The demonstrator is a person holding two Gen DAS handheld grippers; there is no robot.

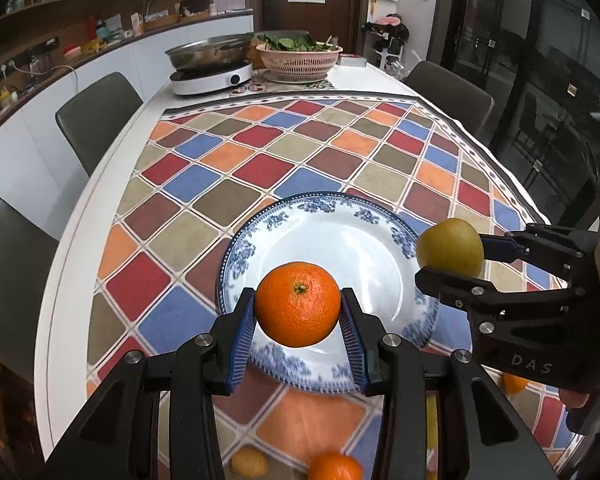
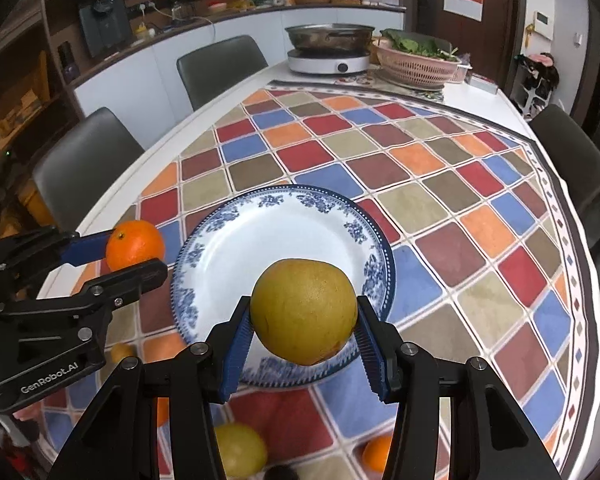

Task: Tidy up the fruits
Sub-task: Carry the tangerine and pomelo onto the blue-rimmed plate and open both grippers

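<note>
My left gripper (image 1: 299,312) is shut on an orange (image 1: 298,304), held in the air over the near part of a blue-and-white plate (image 1: 352,240). My right gripper (image 2: 304,320) is shut on a yellow-green pear (image 2: 303,312), held above the same plate (image 2: 236,256). In the left wrist view the right gripper (image 1: 450,256) with the pear (image 1: 449,248) hangs at the plate's right rim. The right wrist view shows the left gripper (image 2: 136,250) with the orange (image 2: 135,245) just left of the plate. The plate has nothing on it.
Loose fruit lies on the checked tablecloth (image 2: 440,184) near me: an orange (image 1: 334,467), a yellowish fruit (image 1: 249,462), a yellow-green fruit (image 2: 240,450) and another orange (image 2: 376,454). At the far end stand a hotpot cooker (image 1: 210,66) and a pink basket of greens (image 1: 298,58). Chairs surround the table.
</note>
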